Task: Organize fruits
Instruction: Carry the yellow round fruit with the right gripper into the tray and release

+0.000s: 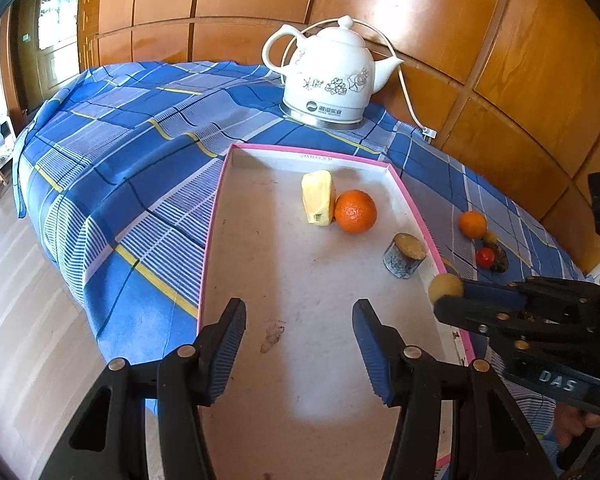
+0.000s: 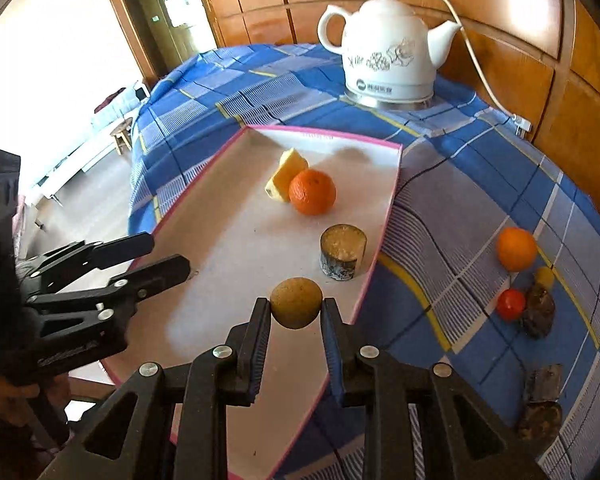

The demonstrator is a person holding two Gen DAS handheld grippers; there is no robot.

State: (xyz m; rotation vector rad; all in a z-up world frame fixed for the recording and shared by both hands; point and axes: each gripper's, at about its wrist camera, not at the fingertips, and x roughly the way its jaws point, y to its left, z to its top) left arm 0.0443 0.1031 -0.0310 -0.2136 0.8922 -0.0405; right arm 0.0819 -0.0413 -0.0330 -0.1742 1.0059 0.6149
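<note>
A white tray with a pink rim [image 1: 308, 151] [image 2: 392, 196] lies on the blue checked cloth. In it are a yellow fruit piece [image 1: 318, 198] [image 2: 286, 174], an orange [image 1: 355, 211] [image 2: 312, 192] and a short cylinder chunk [image 1: 404, 255] [image 2: 343, 252]. My right gripper [image 2: 296, 309] [image 1: 454, 300] is shut on a small round tan fruit [image 2: 296, 303] [image 1: 443, 285], held just above the tray's right rim. My left gripper [image 1: 299, 308] [image 2: 168, 254] is open over the tray's near part, nothing between its fingers.
To the right of the tray, on the cloth, lie a second orange [image 2: 516, 249], a small yellow fruit [image 2: 545, 276], a red one [image 2: 511, 304] and dark pieces [image 2: 539, 310]. A white kettle [image 1: 328, 76] with its cord stands behind the tray, against wooden panels.
</note>
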